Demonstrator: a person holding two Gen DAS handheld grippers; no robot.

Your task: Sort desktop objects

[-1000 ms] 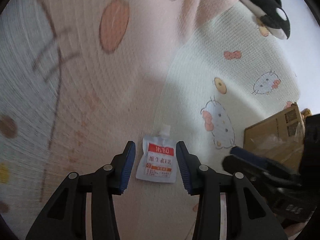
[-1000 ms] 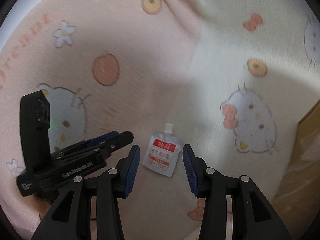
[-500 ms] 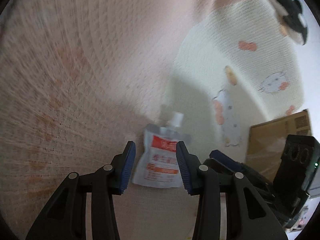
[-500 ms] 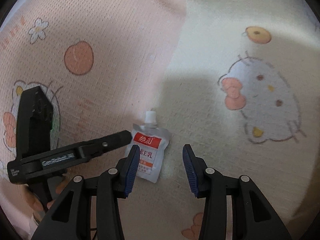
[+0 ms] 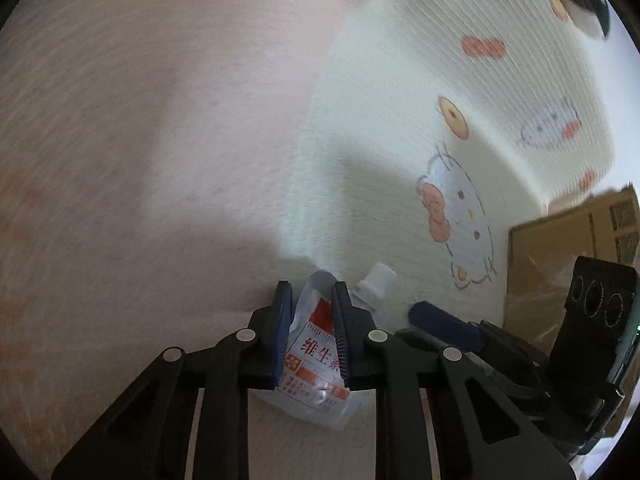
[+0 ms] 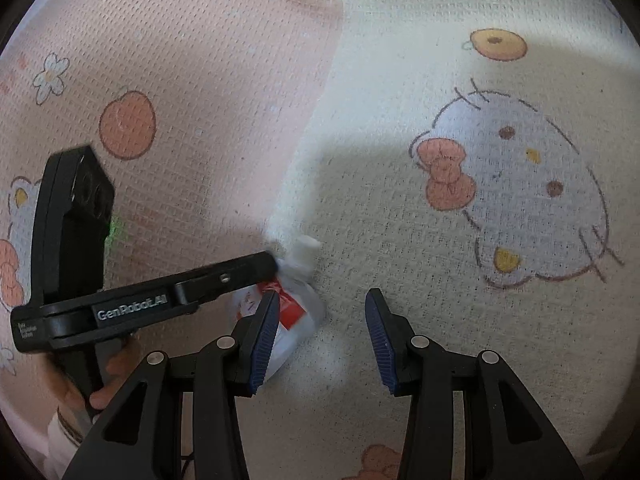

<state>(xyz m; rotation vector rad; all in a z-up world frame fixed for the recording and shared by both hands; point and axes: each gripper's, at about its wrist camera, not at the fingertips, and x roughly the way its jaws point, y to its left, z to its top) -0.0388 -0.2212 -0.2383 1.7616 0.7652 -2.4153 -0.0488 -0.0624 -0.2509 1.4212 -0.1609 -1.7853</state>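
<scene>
Left-wrist view, left to right: pink and cream cartoon-print cloth covering the surface; left gripper, its jaws closing on the crumpled spouted pouch, whose film buckles between the blue pads; right gripper just beside it; cardboard box at far right. Right-wrist view: a hand holds the left gripper's handle; the pouch lies against the cloth beside the right gripper's left pad, and that gripper's jaws stand spread and empty. Step in hand: grasping the pouch. The next move probably calls for a secure pinch, a lift, then carrying toward the box, the likely destination.
</scene>
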